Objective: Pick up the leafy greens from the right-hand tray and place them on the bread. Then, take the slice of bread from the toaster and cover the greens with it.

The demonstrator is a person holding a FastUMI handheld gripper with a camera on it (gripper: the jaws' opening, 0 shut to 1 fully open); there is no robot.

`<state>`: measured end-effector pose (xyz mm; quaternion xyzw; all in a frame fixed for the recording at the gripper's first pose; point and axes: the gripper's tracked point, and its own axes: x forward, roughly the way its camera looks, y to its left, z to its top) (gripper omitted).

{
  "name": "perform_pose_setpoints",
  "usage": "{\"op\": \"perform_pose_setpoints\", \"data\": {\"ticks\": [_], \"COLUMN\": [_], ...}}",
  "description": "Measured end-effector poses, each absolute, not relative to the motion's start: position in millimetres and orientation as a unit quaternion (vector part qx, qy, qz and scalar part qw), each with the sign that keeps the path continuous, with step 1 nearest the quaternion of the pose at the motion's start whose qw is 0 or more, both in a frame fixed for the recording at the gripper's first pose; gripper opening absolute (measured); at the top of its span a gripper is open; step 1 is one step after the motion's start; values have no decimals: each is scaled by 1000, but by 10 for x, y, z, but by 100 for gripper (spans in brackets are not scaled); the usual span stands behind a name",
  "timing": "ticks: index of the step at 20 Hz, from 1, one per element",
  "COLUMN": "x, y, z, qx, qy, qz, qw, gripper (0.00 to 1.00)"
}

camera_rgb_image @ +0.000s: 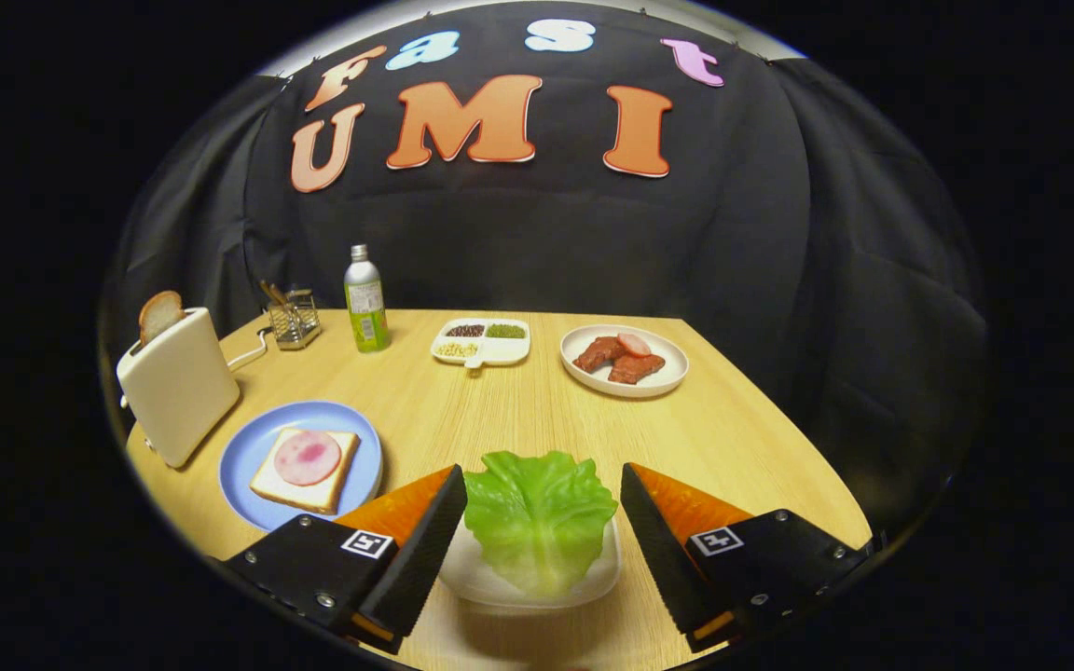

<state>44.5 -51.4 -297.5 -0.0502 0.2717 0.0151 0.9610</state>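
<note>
Pale wood-grain tabletop (pixel 518 410), rounded at its near edge, bearing the following items.

Two-finger gripper (pixel 543 522): fingers spread wide, one on each side of the greens, neither touching them; nothing held.

Crinkled green lettuce leaf (pixel 539 517): lying between the fingers on a shallow white tray (pixel 593 578), its far edge overhanging the tray rim.

Round light-blue plate (pixel 355 447): left of the fingers, carrying a square slice of white bread (pixel 287 492) topped with a round pink slice of ham (pixel 307 457).

Cream-coloured toaster (pixel 178 387): just beside the blue plate at the table's left edge, with a browned slice of bread (pixel 159 315) standing upright in its slot.

Small wire basket (pixel 295 319): beyond the toaster, contents too small to make out.

Green bottle with silver cap (pixel 365 300): upright, just right of the basket.

White divided dish (pixel 481 341): at the far middle of the table, three compartments holding dark, green and pale grains.

Round white plate (pixel 667 377): right of the divided dish, holding reddish-brown meat pieces (pixel 616 359) and one pink slice.
</note>
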Motion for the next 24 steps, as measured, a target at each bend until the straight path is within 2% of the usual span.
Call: {"op": "perform_pose_setpoints", "data": {"ticks": [8, 20, 24], "x": [446, 451, 435], "y": [-511, -517, -452], "z": [-3413, -3653, -3710], "qx": [-64, -85, -65], "qy": [330, 360, 373], "qz": [31, 46, 54], "qw": [941, 928, 924], "gripper": [100, 100, 90]}}
